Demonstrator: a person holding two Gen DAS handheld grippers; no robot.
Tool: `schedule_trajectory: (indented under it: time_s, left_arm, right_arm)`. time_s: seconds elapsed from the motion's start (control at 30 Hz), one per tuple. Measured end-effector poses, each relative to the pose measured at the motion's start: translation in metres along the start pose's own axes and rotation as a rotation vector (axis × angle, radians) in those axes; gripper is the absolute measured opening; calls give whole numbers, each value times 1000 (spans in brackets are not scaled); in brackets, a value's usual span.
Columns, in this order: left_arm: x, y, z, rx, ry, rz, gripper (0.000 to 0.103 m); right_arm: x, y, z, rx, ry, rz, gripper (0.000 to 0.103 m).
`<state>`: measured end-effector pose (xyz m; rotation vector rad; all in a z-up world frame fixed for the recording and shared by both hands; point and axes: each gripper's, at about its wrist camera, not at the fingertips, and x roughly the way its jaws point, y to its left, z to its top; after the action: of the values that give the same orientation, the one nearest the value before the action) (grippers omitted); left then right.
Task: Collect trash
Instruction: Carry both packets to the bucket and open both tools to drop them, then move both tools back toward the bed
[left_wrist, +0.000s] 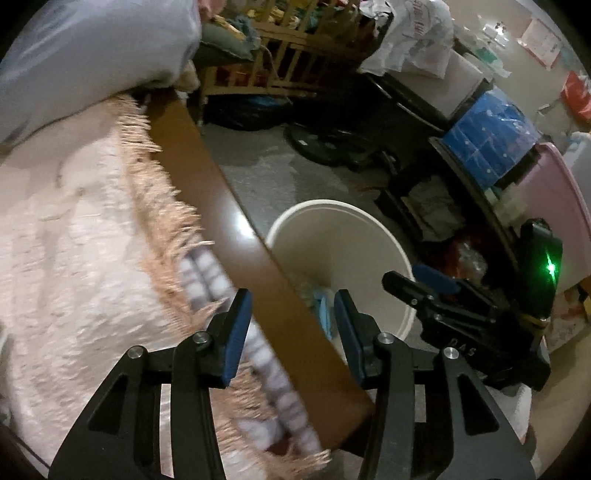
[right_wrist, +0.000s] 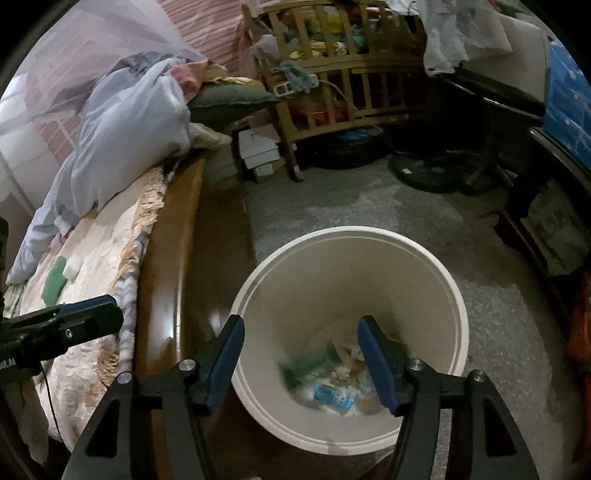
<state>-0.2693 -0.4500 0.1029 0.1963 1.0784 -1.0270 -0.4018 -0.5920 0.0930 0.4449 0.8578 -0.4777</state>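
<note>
Trash (right_wrist: 332, 384), somewhat blurred, lies in bin (right_wrist: 436, 266) under parted right claw (right_wrist: 301, 358).

White bin (right_wrist: 351, 280) mouth wide open, lower centre of right wrist frame; trash (right_wrist: 328, 384) only at its bottom. Wooden bed rail (right_wrist: 166, 280) tight against bin's left side, blocks that flank. Bare floor (right_wrist: 332, 199) above bin is free; crib (right_wrist: 332, 66) and fan base (right_wrist: 424, 170) crowd the top.

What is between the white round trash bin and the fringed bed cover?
The brown wooden bed frame separates the white round trash bin from the fringed bed cover, in the right wrist view.
</note>
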Motion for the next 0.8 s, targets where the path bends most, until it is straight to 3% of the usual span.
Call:
schedule_trajectory:
  time_s: [0.3,0.8]
  left_arm:
    - [-36,32,-18,-6,-44,133,44]
    - [-107,103,-42,-74,-80,278,44]
  right_arm:
    - [-2,43,-1,-84,-9,32,61]
    - [0,161,-8,-229,23,199,61]
